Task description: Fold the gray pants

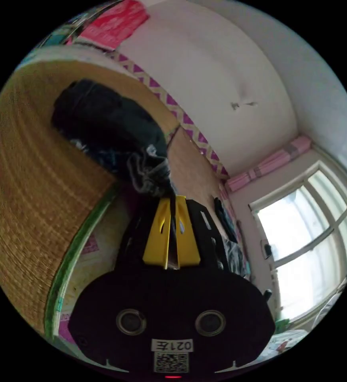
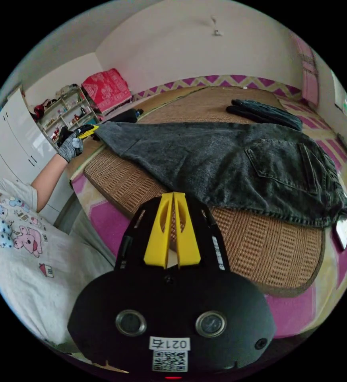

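Observation:
The gray pants lie spread across a woven mat, waist and back pocket to the right, leg stretching to the left. My left gripper, held in a gloved hand, is shut on the leg end. In the left gripper view the jaws of that gripper pinch a bunched hem, and the rest of the pants hangs dark beyond it. My right gripper is shut, its tips just at the pants' near edge; no cloth shows between its jaws.
A dark folded garment lies on the far side of the mat. The mat rests on a pink patterned cover. Shelves, a red cloth and white cabinets stand at the left. A window lights the room.

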{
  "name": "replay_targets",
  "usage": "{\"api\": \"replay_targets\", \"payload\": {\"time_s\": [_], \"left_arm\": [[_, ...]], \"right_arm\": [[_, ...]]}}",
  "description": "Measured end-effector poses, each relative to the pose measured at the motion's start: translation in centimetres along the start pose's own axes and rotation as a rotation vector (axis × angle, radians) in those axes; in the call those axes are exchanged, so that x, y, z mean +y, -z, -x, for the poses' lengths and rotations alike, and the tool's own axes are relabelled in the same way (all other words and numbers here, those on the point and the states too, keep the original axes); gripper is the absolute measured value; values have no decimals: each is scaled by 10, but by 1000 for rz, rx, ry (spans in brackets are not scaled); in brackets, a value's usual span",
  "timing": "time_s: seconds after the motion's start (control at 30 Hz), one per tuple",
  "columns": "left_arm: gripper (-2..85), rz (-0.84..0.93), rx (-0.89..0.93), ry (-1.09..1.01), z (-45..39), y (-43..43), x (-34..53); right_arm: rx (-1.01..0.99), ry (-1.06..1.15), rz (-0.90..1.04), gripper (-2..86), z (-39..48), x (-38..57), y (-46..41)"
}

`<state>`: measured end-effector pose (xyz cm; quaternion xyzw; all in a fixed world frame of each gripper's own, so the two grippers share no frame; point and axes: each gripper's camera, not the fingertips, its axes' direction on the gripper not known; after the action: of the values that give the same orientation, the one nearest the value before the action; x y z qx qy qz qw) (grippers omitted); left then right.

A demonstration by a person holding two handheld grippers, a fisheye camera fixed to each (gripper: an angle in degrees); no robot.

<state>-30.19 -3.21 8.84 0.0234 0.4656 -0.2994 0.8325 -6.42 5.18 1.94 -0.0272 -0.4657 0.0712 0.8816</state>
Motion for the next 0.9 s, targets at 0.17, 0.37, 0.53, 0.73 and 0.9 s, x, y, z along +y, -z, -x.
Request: {"api": "replay_targets", "payload": {"time_s": [0.17,0.37,0.53,0.73,0.9], "left_arm": [[-9,17,-228,-467,-174,-46,53],[-10,114,-270,-940,-349,-177,205],[-9,459,-279,-1049,-381,-328,332],[-9,385,-269,-1005,-401,-359,378],[-10,448,-292,-1057,-420,-406,426]], "right_arm": [[-33,-70,-78,-6,-27,63,39],[-49,-177,-163,-6,-68,124,76],[-73,-220,-195,-6,-94,160,95],[-84,-250,-222,-6,-117,194,108],[-101,-268,-220,-6,-137,206,106]]}}
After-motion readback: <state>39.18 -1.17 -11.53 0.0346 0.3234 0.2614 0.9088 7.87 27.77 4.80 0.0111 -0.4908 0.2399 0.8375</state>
